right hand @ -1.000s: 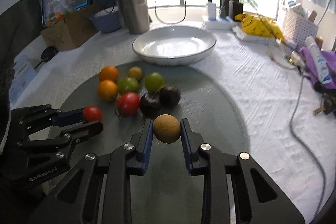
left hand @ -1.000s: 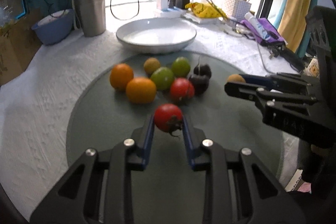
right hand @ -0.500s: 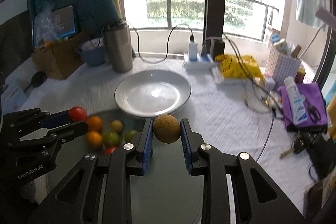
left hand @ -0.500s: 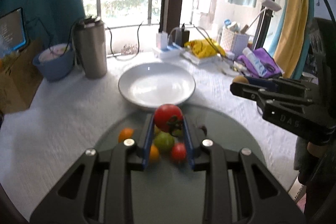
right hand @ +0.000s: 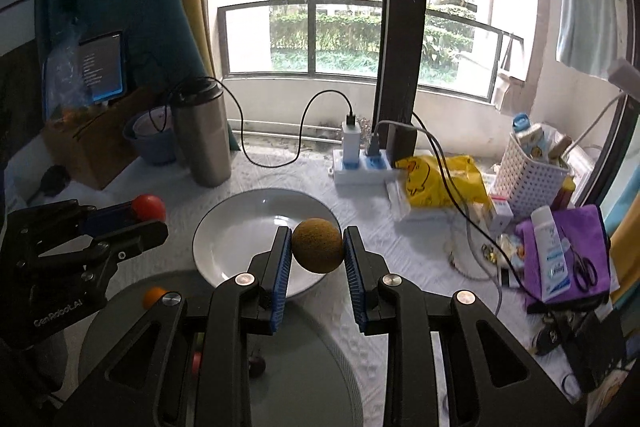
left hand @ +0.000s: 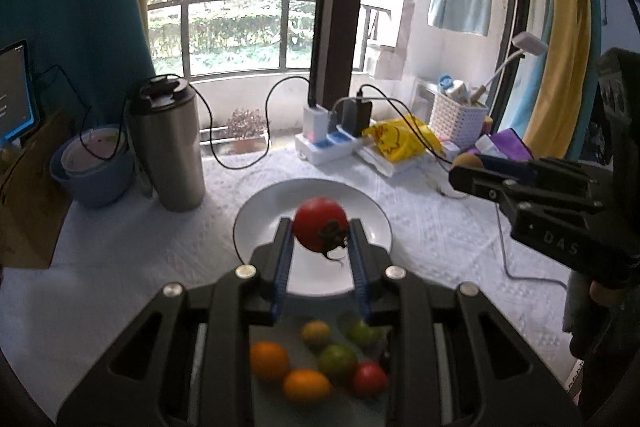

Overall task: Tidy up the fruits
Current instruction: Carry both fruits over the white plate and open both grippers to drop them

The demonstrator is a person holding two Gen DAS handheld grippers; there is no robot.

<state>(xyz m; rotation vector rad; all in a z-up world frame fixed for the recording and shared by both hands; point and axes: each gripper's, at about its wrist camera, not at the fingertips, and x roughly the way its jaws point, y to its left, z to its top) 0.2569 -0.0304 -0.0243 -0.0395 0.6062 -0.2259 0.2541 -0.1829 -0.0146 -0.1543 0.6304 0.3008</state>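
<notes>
Fingers [left hand: 285, 259] of my left gripper [left hand: 320, 255] clamp tomato [left hand: 320, 229], right gripper [right hand: 316, 259] clamps brown fruit [right hand: 317, 245]; both lifted off mat, now over plate [left hand: 256, 223] at tabletop middle; drop next.

Left tongs [left hand: 320, 233] clamped, right tongs [right hand: 317, 246] clamped, both angled downward

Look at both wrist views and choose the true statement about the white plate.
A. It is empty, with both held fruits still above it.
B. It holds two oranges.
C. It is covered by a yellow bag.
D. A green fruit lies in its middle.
A: the white plate shows only bare surface, while the red tomato sits clamped in the left gripper and the brown fruit in the right gripper.
</notes>
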